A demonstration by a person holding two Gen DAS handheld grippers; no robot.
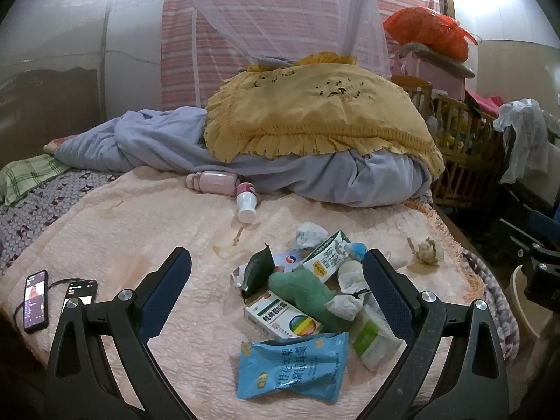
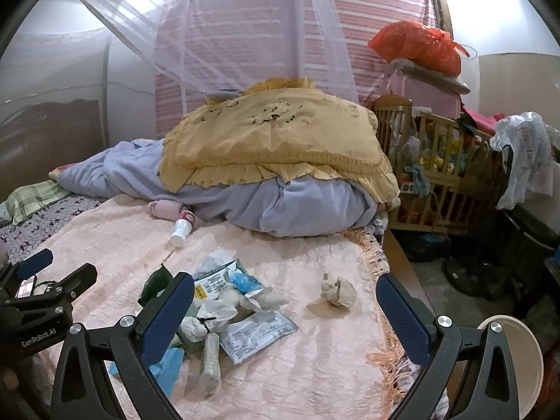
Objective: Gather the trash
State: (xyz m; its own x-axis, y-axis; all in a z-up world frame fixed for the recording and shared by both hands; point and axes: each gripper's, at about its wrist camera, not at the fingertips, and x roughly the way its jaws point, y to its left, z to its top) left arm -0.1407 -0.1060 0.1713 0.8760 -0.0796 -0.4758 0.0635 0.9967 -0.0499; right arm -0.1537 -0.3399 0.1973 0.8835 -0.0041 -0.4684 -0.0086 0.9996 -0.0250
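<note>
A heap of trash lies on the pink bedspread (image 1: 105, 231): a blue snack packet (image 1: 292, 367), a white medicine box (image 1: 280, 318), a green-white carton (image 1: 327, 257), a dark green wrapper (image 1: 260, 269), a green cloth (image 1: 308, 294) and crumpled tissues (image 1: 311, 234). My left gripper (image 1: 276, 290) is open and empty, held over the heap. My right gripper (image 2: 285, 311) is open and empty above the heap's right side, over a clear wrapper (image 2: 257, 334). A beige paper wad (image 2: 337, 292) lies apart, nearer the bed edge; it also shows in the left wrist view (image 1: 428, 252).
A white bottle (image 1: 246, 203) and a pink bottle (image 1: 211, 182) lie by the grey quilt (image 1: 157, 147) under a yellow pillow (image 1: 315, 115). Two phones (image 1: 36, 301) lie at the left. A white bin (image 2: 518, 360) stands off the bed's right edge, by a wooden crib (image 2: 441, 161).
</note>
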